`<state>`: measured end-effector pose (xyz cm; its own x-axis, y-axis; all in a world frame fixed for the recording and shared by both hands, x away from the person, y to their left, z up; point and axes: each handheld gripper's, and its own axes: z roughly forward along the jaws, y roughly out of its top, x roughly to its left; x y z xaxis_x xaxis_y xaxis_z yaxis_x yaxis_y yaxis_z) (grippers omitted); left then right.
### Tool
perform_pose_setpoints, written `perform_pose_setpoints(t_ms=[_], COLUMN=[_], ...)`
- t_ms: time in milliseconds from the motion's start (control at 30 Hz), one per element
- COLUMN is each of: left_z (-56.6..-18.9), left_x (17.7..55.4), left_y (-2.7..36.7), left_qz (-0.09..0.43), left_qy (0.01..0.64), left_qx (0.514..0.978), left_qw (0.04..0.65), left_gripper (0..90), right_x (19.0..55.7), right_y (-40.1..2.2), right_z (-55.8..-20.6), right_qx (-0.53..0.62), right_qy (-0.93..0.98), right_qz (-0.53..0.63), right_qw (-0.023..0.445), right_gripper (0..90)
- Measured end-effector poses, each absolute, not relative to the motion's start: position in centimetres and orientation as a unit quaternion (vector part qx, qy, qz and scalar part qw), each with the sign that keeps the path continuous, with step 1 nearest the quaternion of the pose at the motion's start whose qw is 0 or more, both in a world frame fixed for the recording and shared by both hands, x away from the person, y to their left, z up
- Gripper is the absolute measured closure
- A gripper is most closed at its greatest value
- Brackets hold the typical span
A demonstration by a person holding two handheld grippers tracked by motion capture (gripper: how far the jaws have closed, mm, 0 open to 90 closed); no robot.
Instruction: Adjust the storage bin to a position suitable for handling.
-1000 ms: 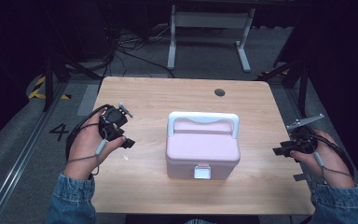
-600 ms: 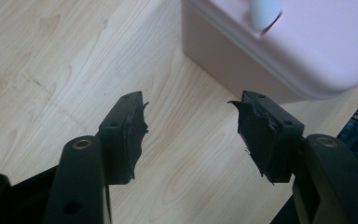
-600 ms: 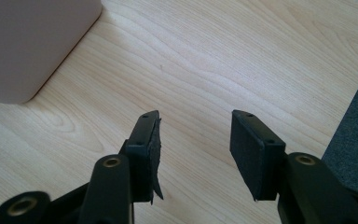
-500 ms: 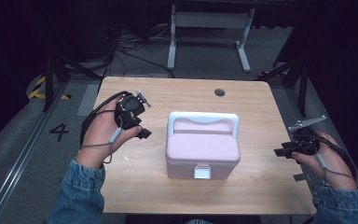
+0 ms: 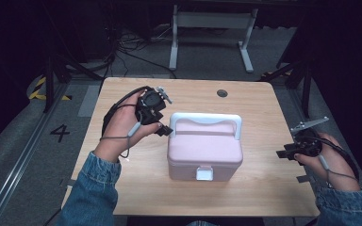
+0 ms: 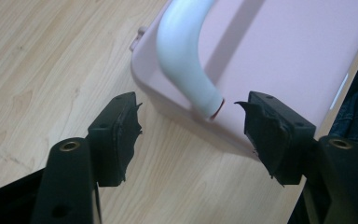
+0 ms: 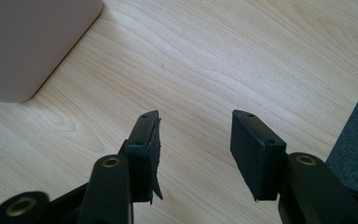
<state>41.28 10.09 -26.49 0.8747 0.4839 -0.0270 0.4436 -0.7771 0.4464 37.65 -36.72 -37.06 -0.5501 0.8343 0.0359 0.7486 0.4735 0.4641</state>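
A pink box point(image 5: 204, 151) with a white handle point(image 5: 206, 119) and a white front latch point(image 5: 204, 173) stands shut in the middle of the wooden table point(image 5: 122, 193). My left gripper point(image 5: 166, 130) hovers at the box's back left corner, beside the handle's left end. Its jaws have just been opening and hold nothing; in the left gripper view the handle's end point(image 6: 186, 56) lies just beyond the left gripper point(image 6: 189, 121). My right gripper point(image 5: 283, 154) rests open near the table's right edge, apart from the box. The right gripper view has the right gripper point(image 7: 196, 140) over bare wood, with the box's corner point(image 7: 28, 42) at upper left.
A dark round hole point(image 5: 222, 93) sits in the table near its far edge. Beyond the table stands a white metal frame point(image 5: 210, 28) on grey floor with cables. A yellow-black marking and a painted "4" point(image 5: 59, 133) lie on the floor at left.
My left hand has moved forward and to the right, from the table's left side up to the box's handle, and its jaws have spread wider. The right hand has kept still.
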Motion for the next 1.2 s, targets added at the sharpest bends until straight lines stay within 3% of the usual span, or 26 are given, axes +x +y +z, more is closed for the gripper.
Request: perform_pose_setpoints(t_ms=[267,467,1000,1200], left_z=[-27.1,-27.6,-27.7,-26.7], left_x=[42.1,42.8,42.6,41.8], left_y=[8.3,7.2,5.8,5.9], left_qz=[0.052,0.052,0.081,0.082], left_qy=[0.230,0.219,0.200,0.188], left_qx=[0.944,0.946,0.953,0.958], left_qw=[0.230,0.234,0.212,0.200], left_gripper=[30.1,31.9,51.8,66.9], right_x=[37.7,37.8,38.1,38.2], right_y=[-36.7,-36.7,-36.6,-36.5], right_z=[-37.3,-37.4,-37.9,-38.0], right_qx=[0.464,0.460,0.461,0.457], right_qy=[0.853,0.855,0.857,0.860], right_qz=[0.219,0.218,0.213,0.209], right_qw=[0.095,0.094,0.088,0.089], right_gripper=[53.1,53.0,53.0,53.0])
